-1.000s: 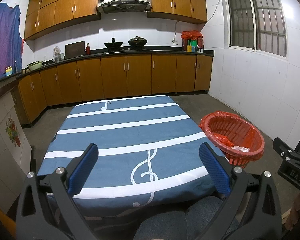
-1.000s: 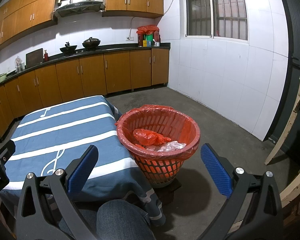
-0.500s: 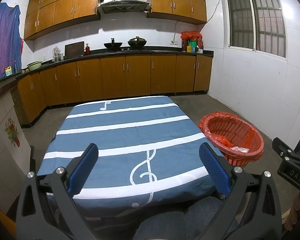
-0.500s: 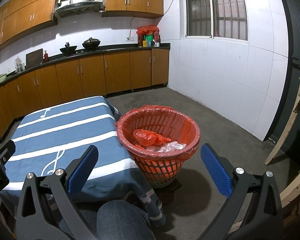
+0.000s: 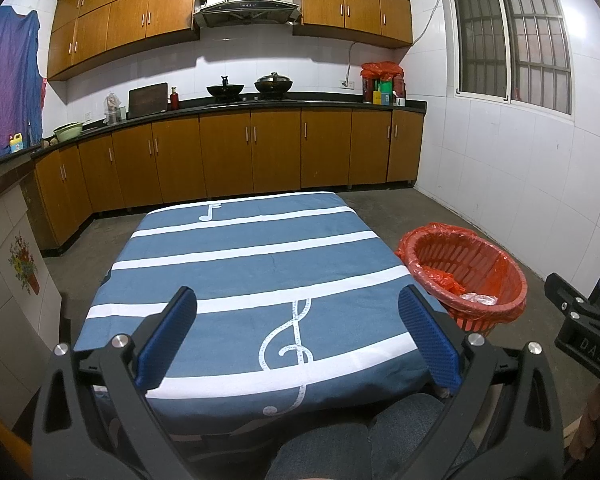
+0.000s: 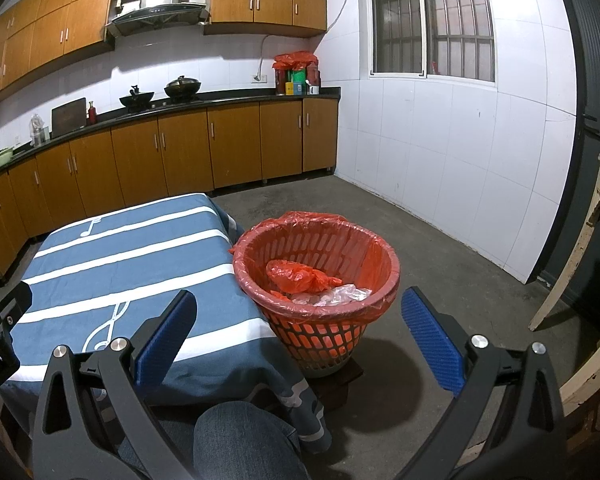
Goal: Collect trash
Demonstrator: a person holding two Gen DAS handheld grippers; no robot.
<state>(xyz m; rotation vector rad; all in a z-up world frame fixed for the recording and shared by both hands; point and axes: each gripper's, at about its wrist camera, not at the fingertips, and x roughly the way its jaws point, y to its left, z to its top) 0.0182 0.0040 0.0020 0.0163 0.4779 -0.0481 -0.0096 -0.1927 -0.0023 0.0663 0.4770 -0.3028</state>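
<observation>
1. Both tools are spread wide and hold nothing: the left tool (image 5: 298,334) hangs over the near edge of the bench (image 5: 236,256), the right tool (image 6: 298,334) just short of the basket (image 6: 376,252).
2. Trash, a red bag (image 6: 300,276) and clear plastic (image 6: 334,294), lies inside the basket, which stands on the floor touching the bench's corner.
3. Risk: no loose trash shows on the bench, so closing a tool there would likely pinch the cloth.
4. Risk: a careless right-tool sweep could tip the basket.

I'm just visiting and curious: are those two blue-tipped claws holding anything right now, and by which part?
Nothing is held. The left gripper and the right gripper both stand wide open and empty. The trash lies in the red basket.
</observation>
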